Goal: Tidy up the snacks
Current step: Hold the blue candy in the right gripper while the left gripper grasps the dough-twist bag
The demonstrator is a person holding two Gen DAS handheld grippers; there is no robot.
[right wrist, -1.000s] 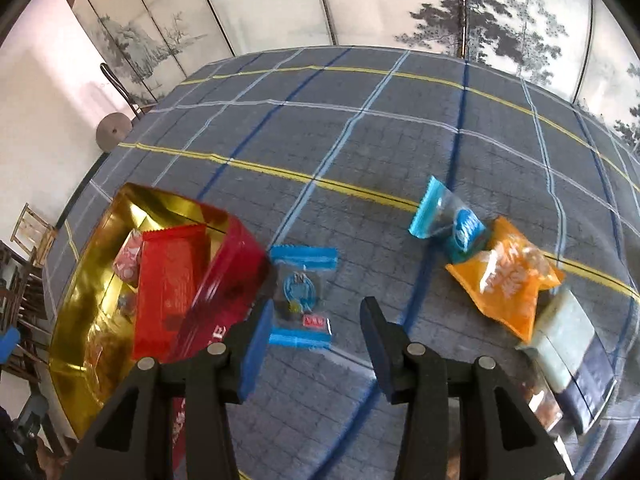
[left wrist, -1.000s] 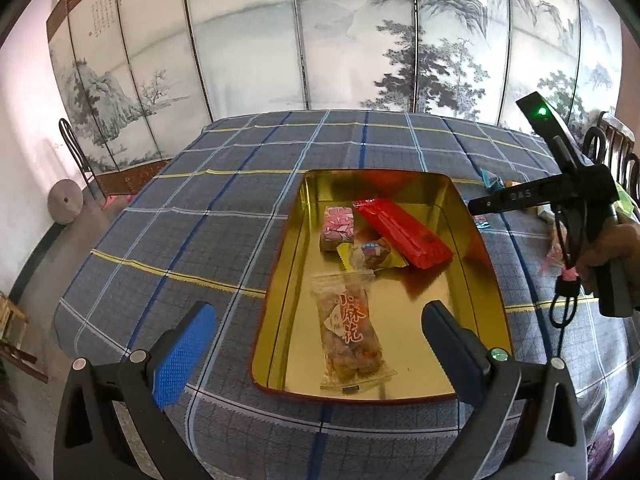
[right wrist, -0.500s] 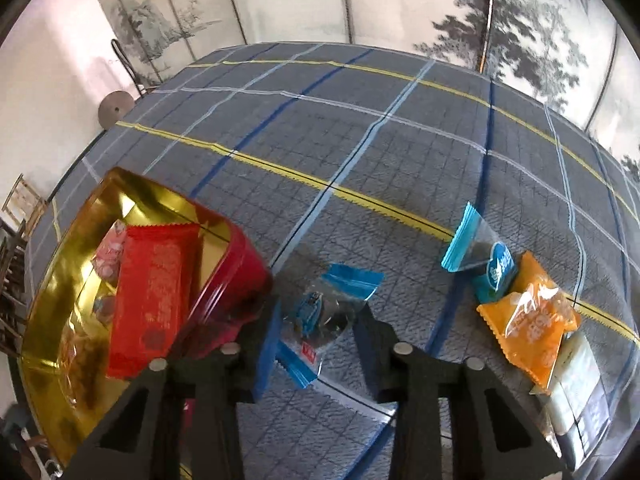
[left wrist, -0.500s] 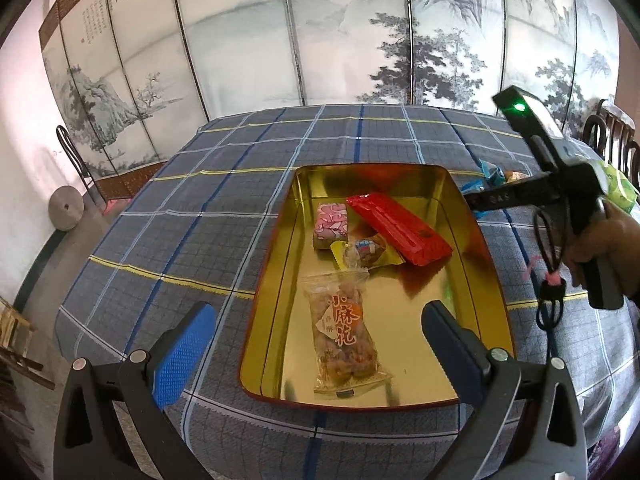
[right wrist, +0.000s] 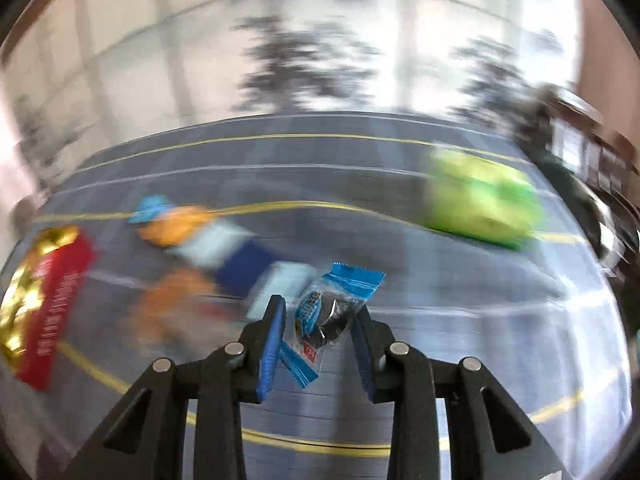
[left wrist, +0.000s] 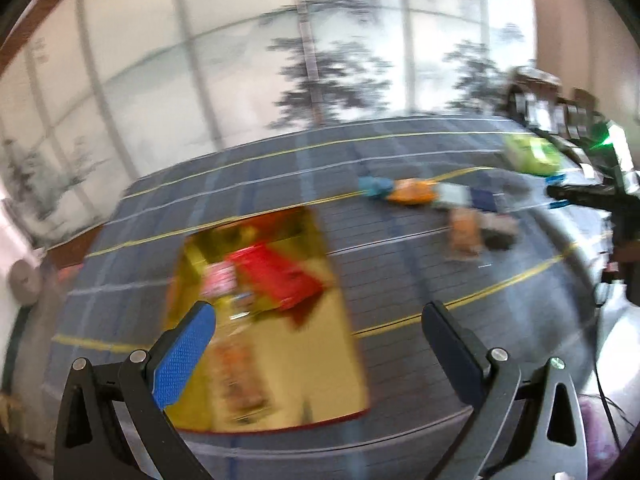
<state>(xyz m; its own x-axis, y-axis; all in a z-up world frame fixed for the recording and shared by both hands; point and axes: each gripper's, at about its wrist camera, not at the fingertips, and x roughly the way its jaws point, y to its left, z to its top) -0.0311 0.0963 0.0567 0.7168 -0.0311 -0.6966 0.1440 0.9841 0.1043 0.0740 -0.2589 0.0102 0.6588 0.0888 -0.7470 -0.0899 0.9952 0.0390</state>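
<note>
My right gripper [right wrist: 318,318] is shut on a small blue cookie packet [right wrist: 332,308], lifted off the plaid tablecloth; the rest of that view is blurred by motion. In the left wrist view my left gripper [left wrist: 316,320] stands open and empty over the near right side of the gold tray [left wrist: 344,360], which holds a red packet [left wrist: 276,276], a pink candy [left wrist: 218,280] and a clear bag of brown snacks [left wrist: 240,380]. The right gripper's body [left wrist: 592,192] shows at the far right edge there.
Loose snacks lie in a row on the cloth: a blue packet [left wrist: 374,186], an orange packet [left wrist: 412,192], a pale and navy pack [left wrist: 468,198], a brown pack [left wrist: 464,232] and a green bag [left wrist: 530,154]. Painted screen panels stand behind the table.
My right gripper closed on the blue cookie packet beside the tray, lifted it and swung right, away from the tray. The left gripper swung right too, still open.
</note>
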